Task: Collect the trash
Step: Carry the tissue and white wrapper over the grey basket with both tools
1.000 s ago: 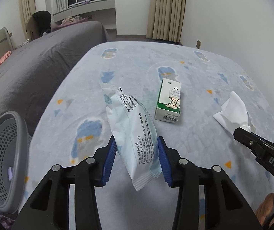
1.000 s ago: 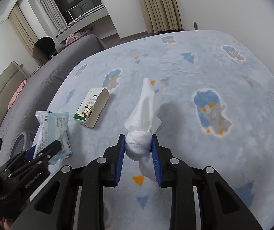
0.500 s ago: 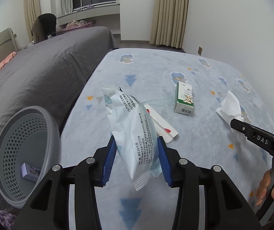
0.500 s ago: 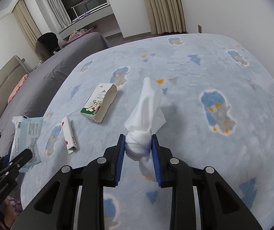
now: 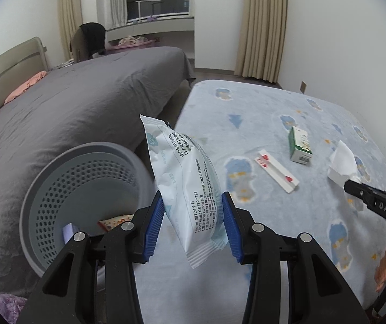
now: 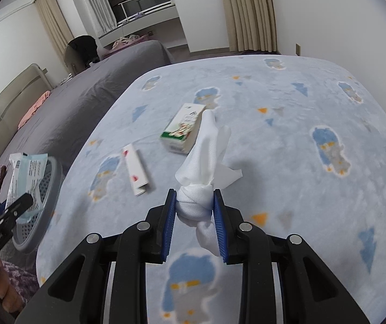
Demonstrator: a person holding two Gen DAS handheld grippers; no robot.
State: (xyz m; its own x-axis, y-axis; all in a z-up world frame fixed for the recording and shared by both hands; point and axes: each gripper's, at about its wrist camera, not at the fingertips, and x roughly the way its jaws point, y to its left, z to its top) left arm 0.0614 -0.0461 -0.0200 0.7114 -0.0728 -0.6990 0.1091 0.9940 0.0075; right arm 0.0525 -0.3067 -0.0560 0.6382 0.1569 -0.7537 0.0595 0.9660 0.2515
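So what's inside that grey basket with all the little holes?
Inside the grey perforated plastic basket lie a small purple packet and a red-and-orange wrapper. The left gripper and its white-and-blue plastic pack cover the rest of the bottom.

Right gripper (image 6: pixel 195 210) (clamping tissue (image 6: pixel 202 162))
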